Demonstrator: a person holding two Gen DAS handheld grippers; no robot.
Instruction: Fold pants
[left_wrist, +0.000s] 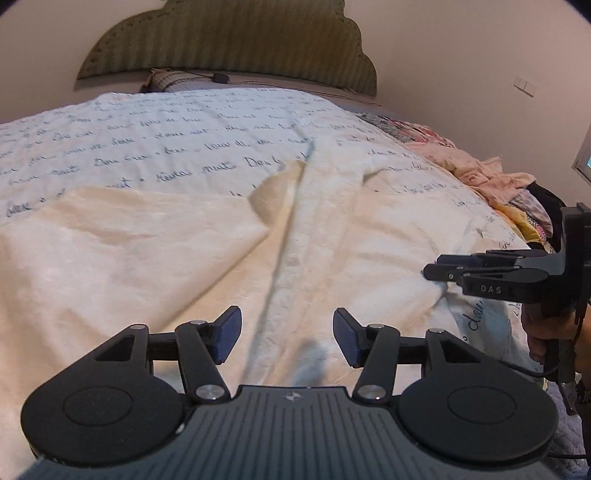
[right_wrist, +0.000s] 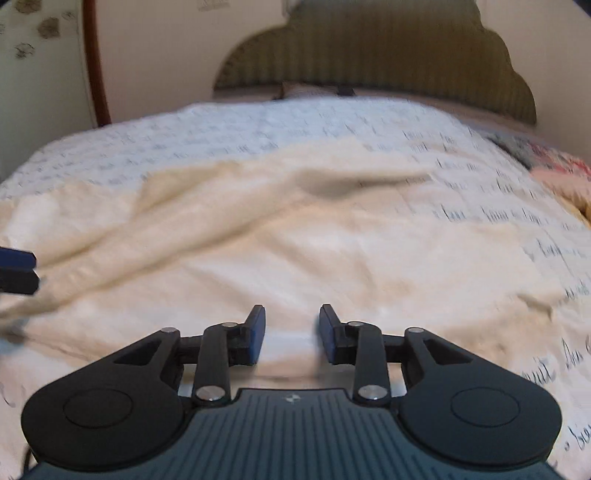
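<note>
Cream pants (left_wrist: 147, 240) lie spread across the bed, with a long seam running away from me and a folded-up flap near the middle. In the right wrist view the same pants (right_wrist: 295, 240) fill the middle, rumpled. My left gripper (left_wrist: 288, 325) hovers over the near part of the cloth, open, with nothing between its blue pads. My right gripper (right_wrist: 291, 321) is also open over the cloth, its jaws narrower and nothing between them. The right gripper (left_wrist: 428, 271) shows side-on at the right edge of the left wrist view, and the left gripper (right_wrist: 33, 269) shows at the left edge of the right wrist view.
A white bedspread (left_wrist: 184, 125) printed with script covers the bed. A green scalloped headboard (left_wrist: 229, 40) and a pillow (left_wrist: 173, 79) stand at the far end. A heap of pink and patterned clothes (left_wrist: 491, 177) lies along the right side. A person's hand (left_wrist: 546, 332) holds the right gripper's handle.
</note>
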